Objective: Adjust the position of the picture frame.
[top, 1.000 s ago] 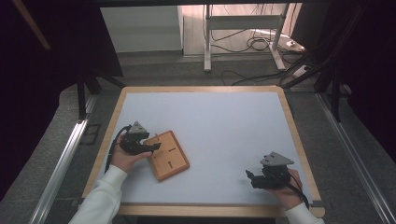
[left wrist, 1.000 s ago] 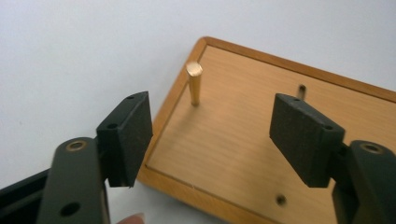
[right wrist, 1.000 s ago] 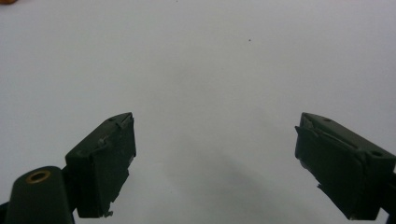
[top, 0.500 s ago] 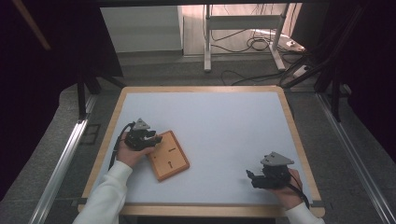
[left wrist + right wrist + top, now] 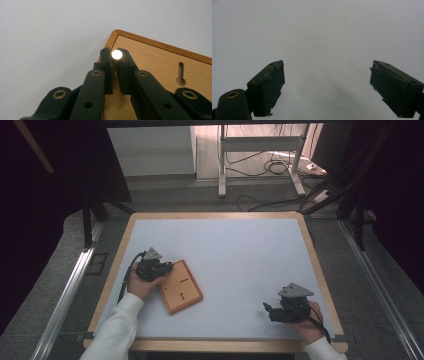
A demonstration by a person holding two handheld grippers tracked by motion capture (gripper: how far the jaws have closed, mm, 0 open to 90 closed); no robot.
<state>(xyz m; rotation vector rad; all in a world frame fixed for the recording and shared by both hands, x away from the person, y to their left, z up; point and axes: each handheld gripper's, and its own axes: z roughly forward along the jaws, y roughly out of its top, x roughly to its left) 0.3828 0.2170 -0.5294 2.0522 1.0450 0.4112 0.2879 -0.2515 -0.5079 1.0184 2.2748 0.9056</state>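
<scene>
A flat wooden board (image 5: pixel 181 287) with two keyhole slots lies at the left of the white table top. My left gripper (image 5: pixel 169 266) rests at the board's upper left corner. In the left gripper view its jaws have just been closing, and my left gripper (image 5: pixel 116 56) now pinches a small pin (image 5: pixel 116 54) with a bright round head, right over the corner of the board (image 5: pixel 160 65). One keyhole slot (image 5: pixel 181 75) lies to the right of the jaws. My right gripper (image 5: pixel 267 309) lies near the table's front right, and the right gripper (image 5: pixel 326 63) stands wide open over bare white surface.
The white table top (image 5: pixel 240 250) has a wooden rim (image 5: pixel 215 215). Beyond its far edge are a white stand (image 5: pixel 260 155) and loose cables (image 5: pixel 280 167) on the floor. Dark metal rails run along both sides.
The left gripper's jaws have drawn together at the board's corner. The left hand has barely shifted. The right hand and gripper have stayed where they were.
</scene>
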